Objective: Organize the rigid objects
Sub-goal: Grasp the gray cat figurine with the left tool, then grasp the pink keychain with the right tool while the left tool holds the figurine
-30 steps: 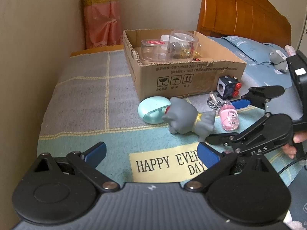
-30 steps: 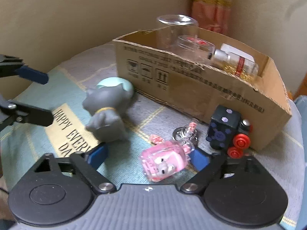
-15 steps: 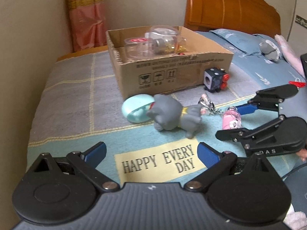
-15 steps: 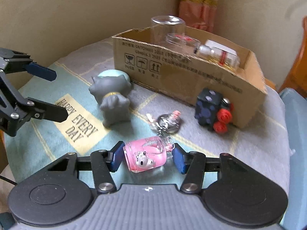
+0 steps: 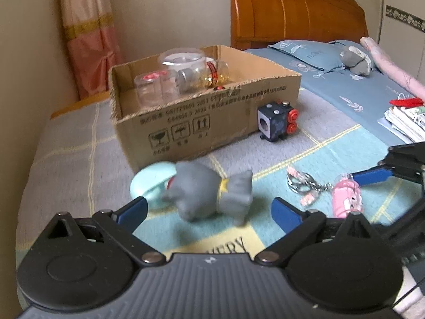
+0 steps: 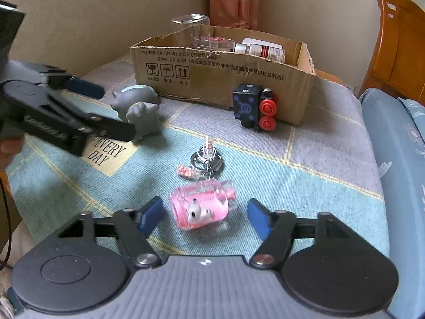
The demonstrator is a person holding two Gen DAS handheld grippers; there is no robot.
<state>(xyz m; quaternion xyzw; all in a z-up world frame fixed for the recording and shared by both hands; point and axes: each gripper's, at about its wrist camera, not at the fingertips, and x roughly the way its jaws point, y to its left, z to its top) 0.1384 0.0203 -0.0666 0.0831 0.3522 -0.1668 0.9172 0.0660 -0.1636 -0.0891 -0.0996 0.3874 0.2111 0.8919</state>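
Observation:
A grey animal toy (image 5: 209, 194) lies on the blanket in front of a cardboard box (image 5: 202, 122), against a mint-green oval case (image 5: 148, 183). My left gripper (image 5: 208, 210) straddles the toy. Its jaws are closing, but the pads stand clear of it. A pink bottle keychain (image 6: 202, 207) with its key ring (image 6: 205, 156) lies between the fingers of my right gripper (image 6: 204, 211). Those jaws are opening and do not touch it. A dark blue cube with red buttons (image 6: 253, 109) stands by the box's corner. Clear jars (image 5: 183, 61) and a small bottle are in the box.
The wall runs close along the blanket's left side, with a curtain (image 5: 87, 40) in the corner. A wooden headboard (image 5: 292, 8), a blue pillow (image 5: 305, 55) and a stack of papers (image 5: 403, 122) lie to the right. The left gripper's arm (image 6: 66, 122) reaches in beside the grey toy.
The right gripper, closed on the pink bottle half a second ago, has opened and left it on the blanket. The left gripper has moved forward until the grey toy sits between its fingers.

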